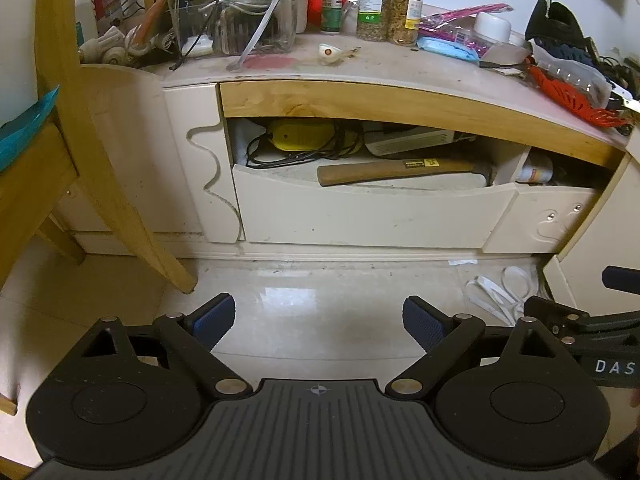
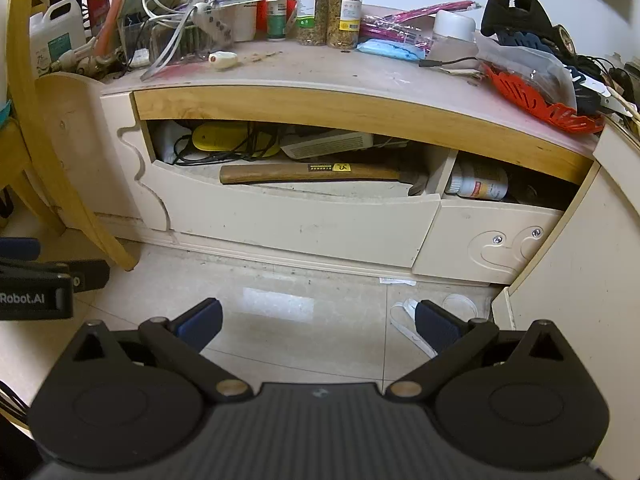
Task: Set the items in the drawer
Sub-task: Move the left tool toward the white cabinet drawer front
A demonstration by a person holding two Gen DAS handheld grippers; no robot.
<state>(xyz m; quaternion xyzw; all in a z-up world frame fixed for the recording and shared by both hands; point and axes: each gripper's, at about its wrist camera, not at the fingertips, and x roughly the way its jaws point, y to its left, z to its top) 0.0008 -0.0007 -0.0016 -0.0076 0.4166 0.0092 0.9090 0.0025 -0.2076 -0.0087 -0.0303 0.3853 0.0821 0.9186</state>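
Observation:
A cream drawer (image 1: pixel 360 216) (image 2: pixel 296 220) under the cluttered desktop stands pulled open. Inside lie a wooden-handled hammer (image 1: pixel 400 170) (image 2: pixel 316 172), a yellow device with black cables (image 1: pixel 296 136) (image 2: pixel 228 138) and a white flat box (image 1: pixel 412 142) (image 2: pixel 328 144). A white pill bottle (image 2: pixel 478 184) (image 1: pixel 534 172) lies in the right compartment. My left gripper (image 1: pixel 318 326) is open and empty, low over the floor before the drawer. My right gripper (image 2: pixel 318 326) is open and empty too, beside it.
The desktop (image 1: pixel 380 64) carries two glass jars (image 1: pixel 390 6) (image 2: pixel 328 8), a clear box of cables (image 1: pixel 236 20), a blue mask (image 2: pixel 390 50), an orange-red plastic piece (image 2: pixel 540 104) and bottles. A wooden chair (image 1: pixel 92 152) stands left. White straps (image 2: pixel 408 320) lie on the tile floor.

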